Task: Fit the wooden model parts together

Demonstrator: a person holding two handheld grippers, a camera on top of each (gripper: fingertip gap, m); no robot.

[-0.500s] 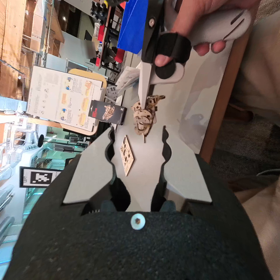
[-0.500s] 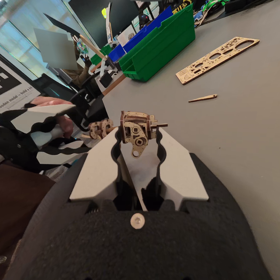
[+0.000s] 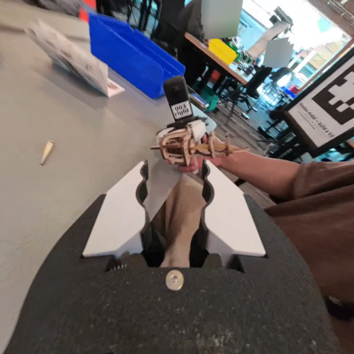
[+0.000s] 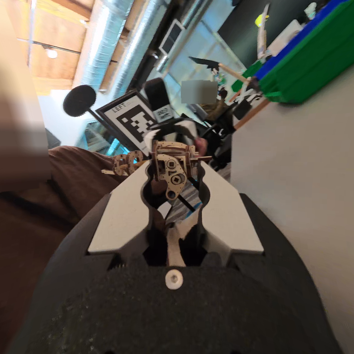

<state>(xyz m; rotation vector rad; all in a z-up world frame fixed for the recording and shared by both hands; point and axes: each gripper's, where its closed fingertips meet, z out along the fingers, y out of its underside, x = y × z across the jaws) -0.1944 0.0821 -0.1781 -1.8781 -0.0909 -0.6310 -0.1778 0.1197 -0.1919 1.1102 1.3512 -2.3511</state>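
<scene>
Left tool (image 3: 174, 166) has swung round from side-on to face the right tool (image 4: 175, 166) head-on — it's wide and carrying nothing, with the wooden model assembly (image 3: 180, 148) now just beyond its tips, off the grey worktop (image 3: 57, 134). Right tool is still clamped on that assembly (image 4: 172, 166), lifted toward the left one, its shaft and discs sticking out to the left. Reads as lining up a two-handed fit — loose wooden wedge (image 3: 47, 152) sits untouched, far left.
</scene>
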